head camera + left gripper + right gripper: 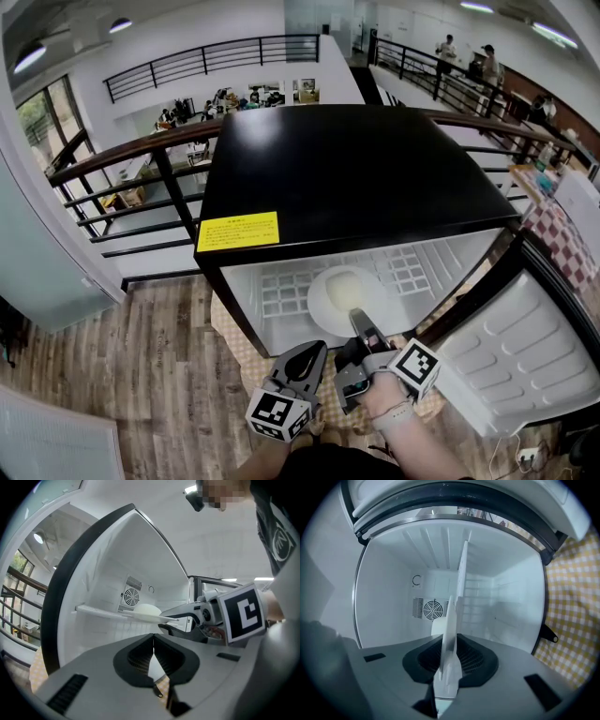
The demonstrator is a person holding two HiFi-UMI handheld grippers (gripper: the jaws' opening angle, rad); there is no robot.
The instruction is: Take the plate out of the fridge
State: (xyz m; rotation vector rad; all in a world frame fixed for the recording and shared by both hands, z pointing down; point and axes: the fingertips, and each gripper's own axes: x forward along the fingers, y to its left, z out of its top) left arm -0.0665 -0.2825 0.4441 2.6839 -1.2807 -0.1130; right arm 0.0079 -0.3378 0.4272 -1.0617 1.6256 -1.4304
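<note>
In the fridge (356,178) before me, the white shelf (281,295) carries one pale plate (337,291), seemingly lying flat near the fridge's open front.

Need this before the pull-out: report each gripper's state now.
Left gripper: closed, holding nothing.
Right gripper: closed on the rim of the plate.

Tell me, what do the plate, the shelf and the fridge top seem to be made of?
The plate looks like glazed ceramic, maybe melamine: smooth, cream-white, thin-rimmed, softly shiny. The shelf seems to be white plastic or coated wire: an open square grid. The fridge top is glossy black, likely painted metal or plastic: it shows a soft highlight.
</note>
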